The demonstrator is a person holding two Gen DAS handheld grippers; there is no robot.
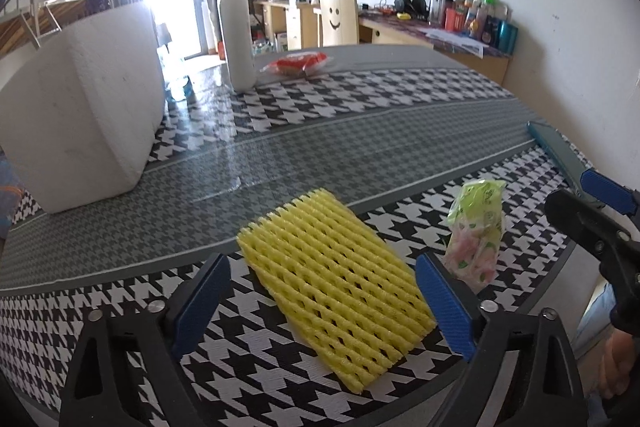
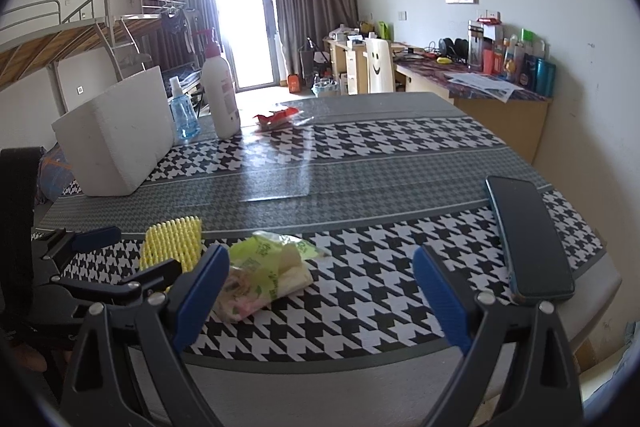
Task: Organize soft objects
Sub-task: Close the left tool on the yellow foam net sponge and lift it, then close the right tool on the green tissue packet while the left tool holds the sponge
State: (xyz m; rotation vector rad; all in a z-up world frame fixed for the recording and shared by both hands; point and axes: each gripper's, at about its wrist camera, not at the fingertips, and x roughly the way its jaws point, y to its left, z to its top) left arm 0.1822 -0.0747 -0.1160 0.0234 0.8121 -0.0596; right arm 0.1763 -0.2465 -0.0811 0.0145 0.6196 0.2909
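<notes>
A yellow foam net sleeve (image 1: pixel 332 287) lies flat on the houndstooth table, between the open jaws of my left gripper (image 1: pixel 324 307), which hovers just above it without touching. A green and pink tissue pack (image 1: pixel 478 231) lies to its right. In the right wrist view the tissue pack (image 2: pixel 266 273) lies just ahead of my open right gripper (image 2: pixel 320 297), near its left finger, and the foam net (image 2: pixel 172 245) shows further left. A red snack packet (image 1: pixel 296 63) lies at the far side of the table. A white foam box (image 1: pixel 80 107) stands at the left.
A white pump bottle (image 1: pixel 236 35) stands at the back beside the red packet. A blue spray bottle (image 2: pixel 182 115) stands next to the foam box (image 2: pixel 116 139). A dark phone (image 2: pixel 528 235) lies at the table's right edge. Desks and a chair stand behind.
</notes>
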